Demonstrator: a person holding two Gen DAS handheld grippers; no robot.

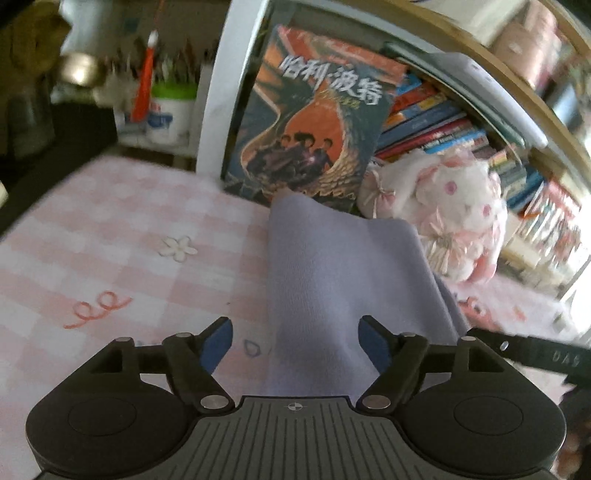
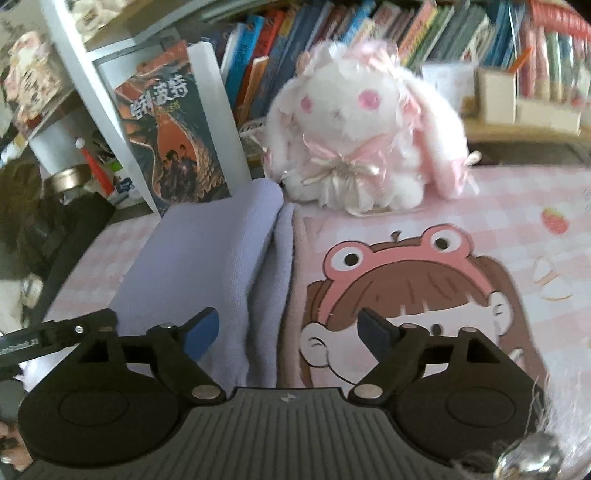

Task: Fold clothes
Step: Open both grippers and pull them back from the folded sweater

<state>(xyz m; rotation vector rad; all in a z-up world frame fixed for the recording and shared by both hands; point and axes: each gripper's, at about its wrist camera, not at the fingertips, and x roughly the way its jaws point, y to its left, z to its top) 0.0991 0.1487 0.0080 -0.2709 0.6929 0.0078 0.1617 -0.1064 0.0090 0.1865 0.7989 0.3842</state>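
Observation:
A lavender cloth [image 1: 332, 266] lies on the pink checked table cover [image 1: 110, 221], one side raised in a soft fold. My left gripper [image 1: 295, 325] is open above its near end, and the cloth runs between the blue pads [image 1: 218, 343] without being pinched. In the right wrist view the same lavender cloth [image 2: 207, 258] lies doubled over, its folded edge beside a pink fabric piece printed with a cartoon girl [image 2: 406, 295]. My right gripper [image 2: 287, 314] is open, straddling the border of the two fabrics and holding nothing.
A white and pink plush rabbit [image 2: 362, 140] sits at the far edge of the table. Beside it an illustrated book [image 1: 314, 122] leans on a white shelf post [image 1: 221, 85]. Rows of books [image 2: 406, 33] fill the shelf behind. The other gripper's black arm [image 2: 55, 332] reaches in from the left.

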